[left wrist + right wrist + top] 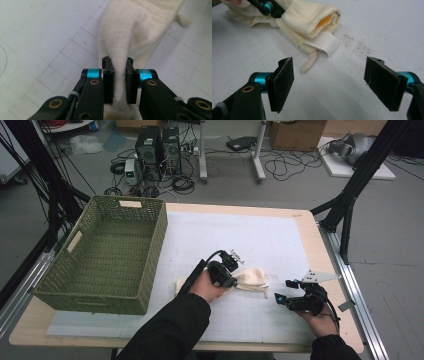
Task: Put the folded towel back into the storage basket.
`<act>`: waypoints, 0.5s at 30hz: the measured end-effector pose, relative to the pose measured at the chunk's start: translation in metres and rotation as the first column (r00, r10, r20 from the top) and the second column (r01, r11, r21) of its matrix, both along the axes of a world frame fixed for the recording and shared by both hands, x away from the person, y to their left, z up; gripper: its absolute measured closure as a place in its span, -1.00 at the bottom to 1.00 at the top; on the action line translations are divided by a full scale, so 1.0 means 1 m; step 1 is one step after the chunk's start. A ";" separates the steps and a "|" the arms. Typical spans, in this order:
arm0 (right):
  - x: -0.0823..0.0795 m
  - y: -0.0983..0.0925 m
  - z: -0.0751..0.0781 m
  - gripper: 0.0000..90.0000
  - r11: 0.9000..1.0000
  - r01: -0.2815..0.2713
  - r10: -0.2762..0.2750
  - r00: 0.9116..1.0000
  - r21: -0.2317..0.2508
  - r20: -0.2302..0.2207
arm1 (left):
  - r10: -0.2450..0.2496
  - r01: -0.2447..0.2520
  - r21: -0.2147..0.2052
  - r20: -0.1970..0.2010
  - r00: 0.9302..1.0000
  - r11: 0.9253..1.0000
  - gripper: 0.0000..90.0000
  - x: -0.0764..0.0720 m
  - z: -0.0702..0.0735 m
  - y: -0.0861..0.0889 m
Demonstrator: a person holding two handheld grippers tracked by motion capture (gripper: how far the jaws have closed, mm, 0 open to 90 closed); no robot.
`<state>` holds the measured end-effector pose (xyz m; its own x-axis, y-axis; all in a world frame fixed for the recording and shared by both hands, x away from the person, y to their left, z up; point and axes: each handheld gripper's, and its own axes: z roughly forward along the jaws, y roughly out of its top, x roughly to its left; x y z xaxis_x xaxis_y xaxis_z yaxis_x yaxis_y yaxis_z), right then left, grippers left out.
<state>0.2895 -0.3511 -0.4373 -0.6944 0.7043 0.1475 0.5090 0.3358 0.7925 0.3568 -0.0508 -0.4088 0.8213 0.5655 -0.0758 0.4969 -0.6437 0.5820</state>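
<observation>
Nearby, the green wicker basket (pixel 107 255) holds nothing visible.

The person's left forearm, in a black sleeve, reaches in from the bottom and angles toward the middle of the table. Its hand (pixel 206 286) grips the black two-jaw left gripper (pixel 233 279), whose jaws are pinched tight on a fold of soft cream cloth (pixel 125 37). The right hand (pixel 320 320) holds the black right gripper (pixel 281 290) low, jaws spread wide, nothing between the pads
</observation>
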 end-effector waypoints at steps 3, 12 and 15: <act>-0.002 0.003 0.000 -0.55 1.000 -0.009 0.009 1.000 -0.002 0.000 | 0.032 -0.033 -0.029 -0.004 0.999 0.999 0.80 0.001 0.002 0.008; -0.003 0.009 0.000 -0.60 0.999 -0.033 0.033 0.999 -0.013 0.010 | 0.093 -0.094 -0.090 -0.016 0.996 0.991 0.80 0.002 0.005 0.022; -0.002 0.010 0.000 -0.60 0.999 -0.035 0.036 0.999 -0.014 0.015 | 0.108 -0.110 -0.104 -0.026 0.994 0.989 0.80 0.002 0.006 0.024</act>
<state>0.2874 -0.3412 -0.4377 -0.7211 0.6811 0.1272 0.4846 0.3646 0.7951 0.3590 -0.0271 -0.4029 0.7531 0.6394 -0.1552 0.5729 -0.5213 0.6324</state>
